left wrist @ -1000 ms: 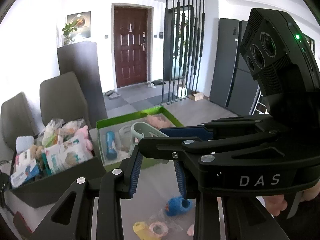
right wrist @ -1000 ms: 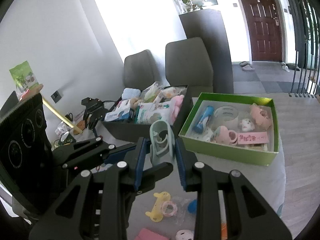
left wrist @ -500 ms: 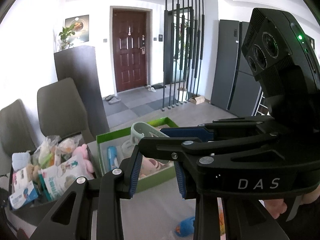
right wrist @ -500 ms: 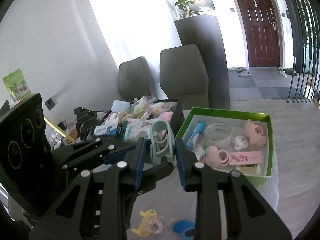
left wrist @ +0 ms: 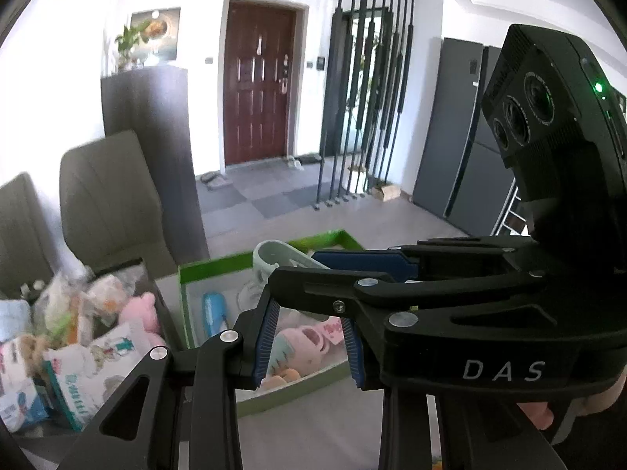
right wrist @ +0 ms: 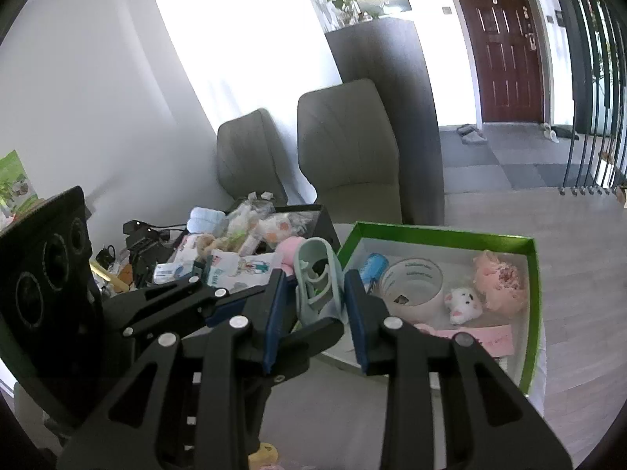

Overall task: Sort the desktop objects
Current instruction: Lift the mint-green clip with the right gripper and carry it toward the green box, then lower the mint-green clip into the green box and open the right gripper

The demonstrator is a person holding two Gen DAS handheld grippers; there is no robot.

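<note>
My right gripper (right wrist: 315,286) is shut on a pale mint-green plastic holder (right wrist: 317,274), held upright in front of the gap between the two boxes. In the left wrist view the same holder (left wrist: 274,254) sticks out of the right gripper (left wrist: 292,264), which crosses over my left gripper (left wrist: 307,325). The left jaws stand slightly apart, and only the box contents show through the gap. A green box (right wrist: 443,231) holds a blue tube (right wrist: 372,268), a tape roll (right wrist: 411,286) and pink toys. The dark box (right wrist: 325,223) to its left is heaped with packets and plush toys.
Two grey chairs (right wrist: 345,141) and a dark cabinet (right wrist: 392,58) stand behind the table. Cables and small gear (right wrist: 141,243) lie left of the dark box. A yellow toy (right wrist: 266,454) lies at the near edge. The table ends just right of the green box (left wrist: 235,258).
Both grippers have moved together toward the boxes, which now look nearer and larger. The loose toys on the table slid out of view below. The right gripper kept the mint holder.
</note>
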